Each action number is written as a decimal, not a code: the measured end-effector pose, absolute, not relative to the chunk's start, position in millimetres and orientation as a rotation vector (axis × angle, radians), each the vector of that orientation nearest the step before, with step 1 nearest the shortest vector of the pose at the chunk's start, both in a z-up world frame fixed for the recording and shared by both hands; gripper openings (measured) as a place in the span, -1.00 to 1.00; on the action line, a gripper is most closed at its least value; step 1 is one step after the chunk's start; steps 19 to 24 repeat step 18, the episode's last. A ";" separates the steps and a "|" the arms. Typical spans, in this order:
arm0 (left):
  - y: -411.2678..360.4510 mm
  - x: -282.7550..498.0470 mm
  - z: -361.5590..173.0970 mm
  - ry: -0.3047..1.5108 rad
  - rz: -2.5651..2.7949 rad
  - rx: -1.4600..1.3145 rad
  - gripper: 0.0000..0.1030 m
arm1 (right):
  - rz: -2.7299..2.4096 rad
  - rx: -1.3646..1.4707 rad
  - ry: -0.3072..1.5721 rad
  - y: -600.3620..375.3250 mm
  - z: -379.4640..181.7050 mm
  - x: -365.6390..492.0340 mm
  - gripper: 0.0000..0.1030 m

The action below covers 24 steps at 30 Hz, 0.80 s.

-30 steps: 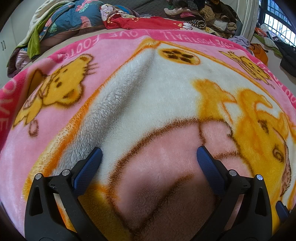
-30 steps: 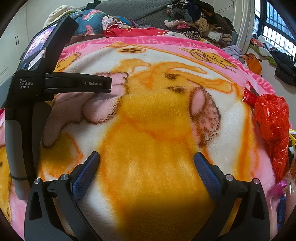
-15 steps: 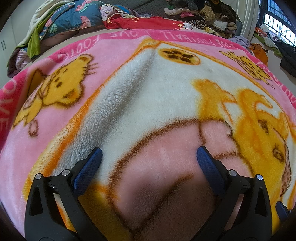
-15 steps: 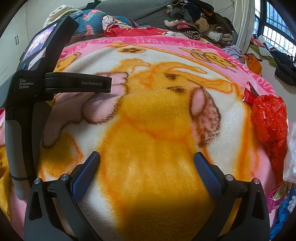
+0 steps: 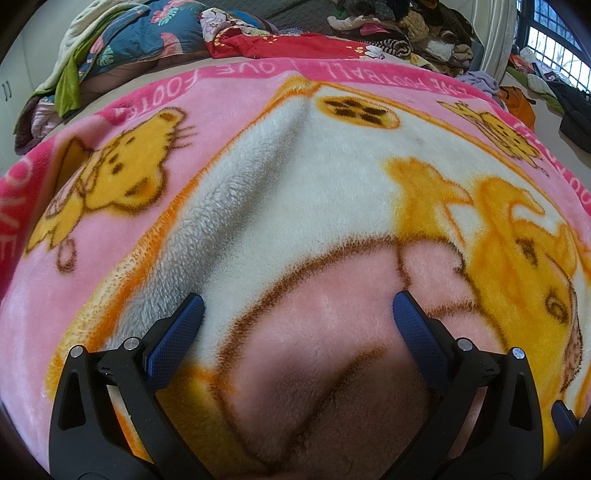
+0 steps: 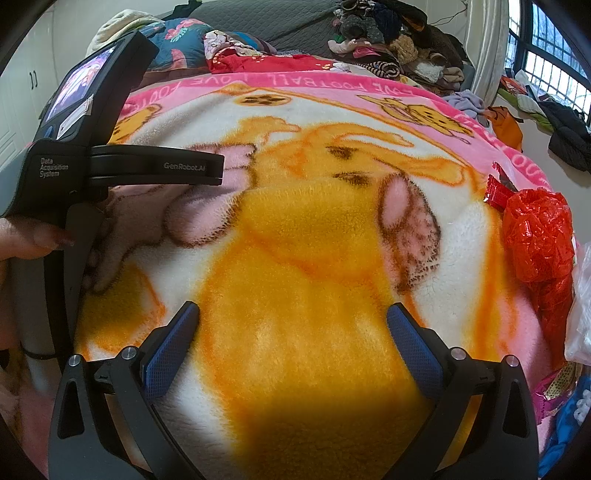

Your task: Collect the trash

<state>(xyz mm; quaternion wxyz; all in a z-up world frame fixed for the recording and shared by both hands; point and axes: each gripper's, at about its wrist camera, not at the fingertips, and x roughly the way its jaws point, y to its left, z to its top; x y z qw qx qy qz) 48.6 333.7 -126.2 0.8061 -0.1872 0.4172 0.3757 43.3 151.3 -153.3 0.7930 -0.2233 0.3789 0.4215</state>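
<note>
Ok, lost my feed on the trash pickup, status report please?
Both hand-held grippers open, empty: left, right. Red plastic bag and red wrapper on blanket, right side, untouched. Nothing in the way.

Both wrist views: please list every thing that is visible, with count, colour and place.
blanket: one, pink, white and orange cartoon print, covering the bed.
red plastic bag: one, red, crumpled, on the blanket's right edge.
red wrapper: one, red, just behind the bag.
clear plastic bag: one, whitish, far right edge.
other wrappers: count unclear, pink and blue, lower right.
bedding pile: teal floral and red, behind the blanket.
clothes heap: many, mixed dark colours, far back.
left tool: one, black with blue pads, open.
right tool: one, same, open.
hand: one, gripping the left tool's handle.
</note>
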 end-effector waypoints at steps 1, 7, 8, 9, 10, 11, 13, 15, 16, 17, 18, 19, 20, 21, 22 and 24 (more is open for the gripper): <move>334.0 48.6 -126.6 0.889 0.804 -0.402 0.82 | 0.907 -0.480 0.815 151.3 -153.4 43.2 0.90; 334.9 48.7 -128.4 0.895 0.805 -0.399 0.82 | 0.906 -0.481 0.815 151.2 -153.3 43.1 0.90; 335.2 48.1 -127.8 0.891 0.803 -0.402 0.82 | 0.907 -0.480 0.815 151.4 -153.4 43.4 0.90; 335.4 47.9 -127.8 0.890 0.802 -0.404 0.82 | 0.907 -0.480 0.815 151.3 -153.3 43.2 0.90; 335.0 47.8 -127.6 0.891 0.803 -0.404 0.82 | 0.906 -0.481 0.815 151.2 -153.3 43.1 0.90; 334.9 48.5 -127.7 0.894 0.805 -0.401 0.82 | 0.906 -0.481 0.815 151.5 -153.4 43.4 0.90; 333.9 49.3 -127.4 0.897 0.808 -0.394 0.82 | 0.907 -0.480 0.815 151.2 -153.3 43.2 0.90; 334.3 49.3 -126.8 0.895 0.807 -0.397 0.82 | 0.906 -0.480 0.815 151.3 -153.3 43.3 0.90; 334.1 49.3 -126.9 0.895 0.806 -0.397 0.82 | 0.907 -0.480 0.815 151.1 -153.4 43.3 0.90; 334.0 49.3 -127.0 0.893 0.805 -0.399 0.82 | 0.907 -0.479 0.815 152.0 -153.6 44.0 0.90; 333.8 49.1 -126.9 0.893 0.805 -0.398 0.82 | 0.906 -0.481 0.814 151.4 -153.4 43.2 0.90; 333.8 49.1 -126.9 0.893 0.805 -0.398 0.82 | 0.906 -0.481 0.814 151.4 -153.4 43.2 0.90; 333.8 49.1 -126.9 0.893 0.805 -0.398 0.82 | 0.906 -0.481 0.814 151.4 -153.4 43.2 0.90; 333.8 49.1 -126.9 0.893 0.805 -0.398 0.82 | 0.906 -0.481 0.814 151.4 -153.4 43.2 0.90; 333.8 49.1 -126.9 0.893 0.805 -0.398 0.82 | 0.906 -0.481 0.814 151.4 -153.4 43.2 0.90; 333.8 49.1 -126.9 0.893 0.805 -0.398 0.82 | 0.906 -0.481 0.814 151.4 -153.4 43.2 0.90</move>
